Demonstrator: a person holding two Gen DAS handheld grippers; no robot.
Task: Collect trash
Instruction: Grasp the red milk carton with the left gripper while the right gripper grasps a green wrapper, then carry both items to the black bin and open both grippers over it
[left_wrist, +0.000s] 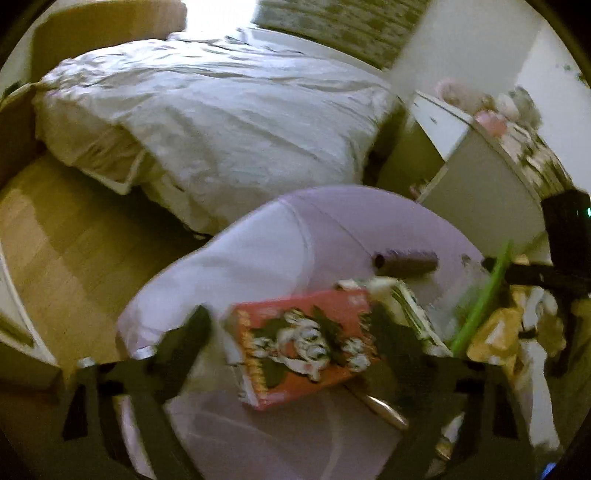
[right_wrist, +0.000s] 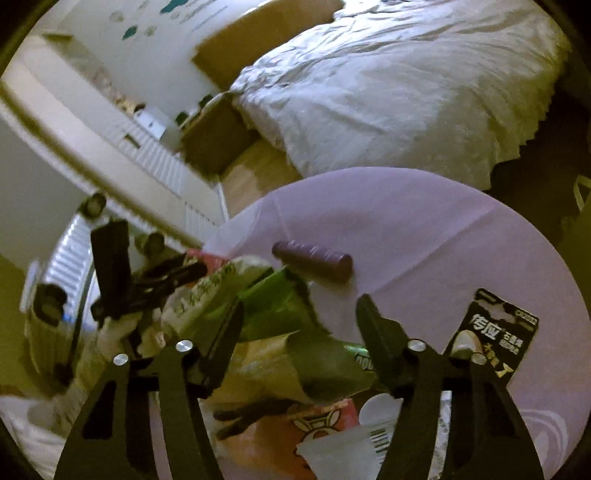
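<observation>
On a round table under a lavender cloth (left_wrist: 266, 243) lies a heap of litter. My left gripper (left_wrist: 295, 328) straddles a red printed box (left_wrist: 303, 350); a thin strip of cloth shows beside its left finger, so it reads as open. My right gripper (right_wrist: 299, 325) is shut on a green wrapper (right_wrist: 280, 314), which bulges up between the fingers above a yellow bag (right_wrist: 258, 369). In the left wrist view that wrapper (left_wrist: 484, 295) stands on edge. A dark purple cylinder (right_wrist: 314, 260) lies just beyond both grippers.
A black battery card (right_wrist: 498, 336), a clear plastic cup (right_wrist: 343, 454) and a pink-red wrapper (right_wrist: 317, 424) lie near the right gripper. Behind the table is a bed with a white duvet (left_wrist: 221, 110). A white cabinet (left_wrist: 476, 177) and wood floor (left_wrist: 66, 240) flank it.
</observation>
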